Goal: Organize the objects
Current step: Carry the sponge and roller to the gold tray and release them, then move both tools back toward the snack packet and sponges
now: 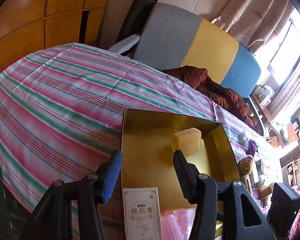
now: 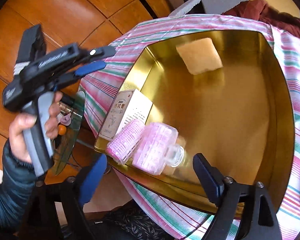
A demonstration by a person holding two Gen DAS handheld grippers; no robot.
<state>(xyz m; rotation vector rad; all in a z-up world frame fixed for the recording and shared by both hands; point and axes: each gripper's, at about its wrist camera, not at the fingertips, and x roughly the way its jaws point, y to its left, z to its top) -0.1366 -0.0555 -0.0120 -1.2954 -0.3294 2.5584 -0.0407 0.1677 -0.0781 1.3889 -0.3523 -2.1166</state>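
Note:
A gold metal tray (image 1: 148, 140) lies on the striped bedsheet (image 1: 60, 92). A yellow sponge block (image 1: 187, 143) rests near the tray's far end. At its near end are a white carton with printed characters (image 1: 142, 212) and pink hair rollers (image 1: 177, 223). My left gripper (image 1: 147, 154) hovers open over the tray's near left rim, holding nothing. In the right wrist view the tray (image 2: 220, 120) holds the sponge (image 2: 200, 58), the carton (image 2: 128, 114) and two pink rollers (image 2: 144, 144). My right gripper (image 2: 150, 158) is open just above the rollers. The left gripper (image 2: 107, 59) is held by a hand (image 2: 24, 132).
A dark red quilt (image 1: 216, 88) is bunched against the grey, yellow and blue headboard (image 1: 190, 42). Wooden wardrobe doors (image 1: 30, 10) stand behind the bed. A glass side table (image 2: 70, 128) with small items sits beside the bed. Cluttered shelves (image 1: 290, 136) line the window side.

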